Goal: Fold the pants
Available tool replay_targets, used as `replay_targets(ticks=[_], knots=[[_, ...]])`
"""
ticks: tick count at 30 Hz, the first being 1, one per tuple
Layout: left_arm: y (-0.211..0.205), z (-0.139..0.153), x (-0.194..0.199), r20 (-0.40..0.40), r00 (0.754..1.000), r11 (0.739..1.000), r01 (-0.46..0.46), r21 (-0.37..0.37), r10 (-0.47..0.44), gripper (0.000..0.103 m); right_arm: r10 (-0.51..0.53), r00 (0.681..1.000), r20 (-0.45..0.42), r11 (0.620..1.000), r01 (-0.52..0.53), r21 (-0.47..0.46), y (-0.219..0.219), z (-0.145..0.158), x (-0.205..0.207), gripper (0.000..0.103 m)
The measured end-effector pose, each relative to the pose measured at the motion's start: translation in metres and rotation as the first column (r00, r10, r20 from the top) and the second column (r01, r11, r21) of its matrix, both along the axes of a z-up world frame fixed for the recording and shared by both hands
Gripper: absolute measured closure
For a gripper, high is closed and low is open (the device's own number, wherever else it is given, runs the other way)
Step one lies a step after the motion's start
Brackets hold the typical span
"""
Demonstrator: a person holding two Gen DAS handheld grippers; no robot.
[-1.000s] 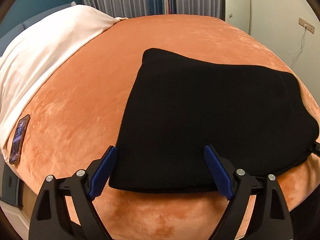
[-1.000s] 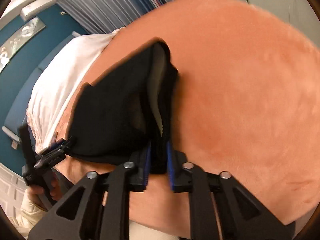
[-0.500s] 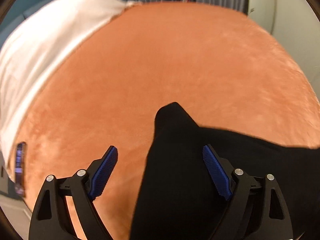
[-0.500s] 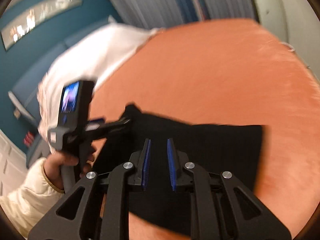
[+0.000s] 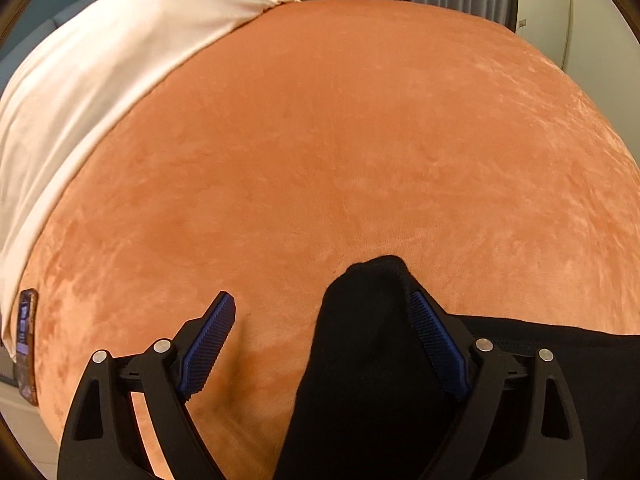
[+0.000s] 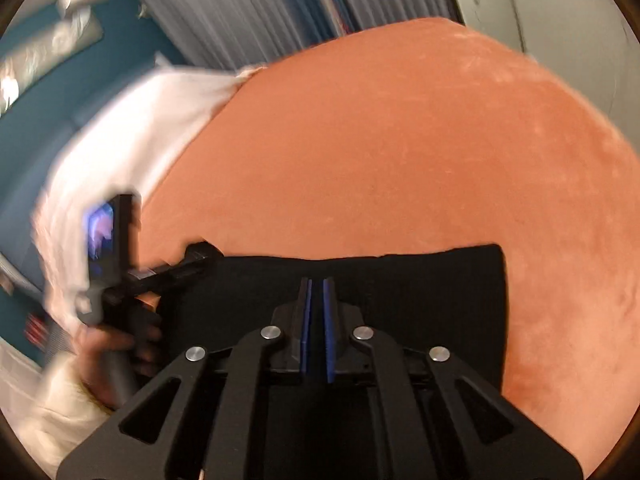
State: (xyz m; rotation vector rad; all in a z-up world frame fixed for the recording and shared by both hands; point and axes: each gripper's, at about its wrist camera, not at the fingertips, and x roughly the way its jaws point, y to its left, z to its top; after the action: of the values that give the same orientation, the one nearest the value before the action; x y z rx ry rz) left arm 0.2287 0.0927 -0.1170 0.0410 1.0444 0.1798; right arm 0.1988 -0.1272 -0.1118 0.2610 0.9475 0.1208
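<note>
My right gripper [image 6: 316, 312] is pinched nearly together over the black pants [image 6: 420, 300]; whether cloth sits between, I cannot tell. My left gripper [image 5: 324, 344] gapes around a corner. Pants lie folded on the orange bed [image 5: 360, 140]: soft, limp, best gripped at corners.

1. My right claw [image 6: 317, 300] sits low over the black pants [image 6: 420, 292], its blue pads nearly together; what they pinch, I cannot tell.
2. The pants lie folded on the orange bed [image 6: 400, 140].
3. The left claw [image 6: 200, 258], blurred, touches their left corner.
</note>
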Motion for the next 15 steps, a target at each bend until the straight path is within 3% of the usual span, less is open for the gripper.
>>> replay_targets(ticks=[1, 3, 5, 7, 10, 12, 15], knots=[[0.002, 0.008, -0.005, 0.018, 1.000, 1.000, -0.002, -0.006, 0.002, 0.017, -0.020, 1.000, -0.019, 0.999, 0.021, 0.043, -0.007, -0.009, 0.001, 0.103], [0.004, 0.026, -0.021, 0.056, 0.998, 1.000, 0.007, -0.020, -0.006, 0.018, -0.061, 0.998, 0.005, 0.986, 0.060, 0.156, -0.018, 0.003, -0.012, 0.102], [-0.001, 0.049, -0.041, 0.116, 0.993, 0.999, 0.032, 0.024, -0.035, 0.018, -0.086, 0.995, 0.058, 0.977, 0.073, 0.199, -0.027, 0.024, -0.038, 0.094], [-0.006, 0.068, -0.063, 0.169, 0.983, 0.996, 0.065, 0.066, -0.075, 0.018, -0.101, 0.991, 0.082, 0.975, 0.082, 0.209, -0.037, 0.035, -0.062, 0.094], [-0.011, 0.086, -0.087, 0.200, 0.974, 0.993, 0.099, 0.071, -0.111, 0.018, -0.139, 0.987, 0.082, 0.974, 0.121, 0.190, -0.057, 0.038, -0.094, 0.094], [-0.013, 0.094, -0.101, 0.211, 0.970, 0.992, 0.112, 0.061, -0.123, 0.018, -0.167, 0.983, 0.072, 0.971, 0.151, 0.188, -0.061, 0.040, -0.091, 0.094], [-0.017, 0.103, -0.123, 0.218, 0.966, 0.990, 0.131, 0.049, -0.139, 0.018, -0.201, 0.979, 0.044, 0.960, 0.188, 0.208, -0.084, 0.021, -0.119, 0.094]])
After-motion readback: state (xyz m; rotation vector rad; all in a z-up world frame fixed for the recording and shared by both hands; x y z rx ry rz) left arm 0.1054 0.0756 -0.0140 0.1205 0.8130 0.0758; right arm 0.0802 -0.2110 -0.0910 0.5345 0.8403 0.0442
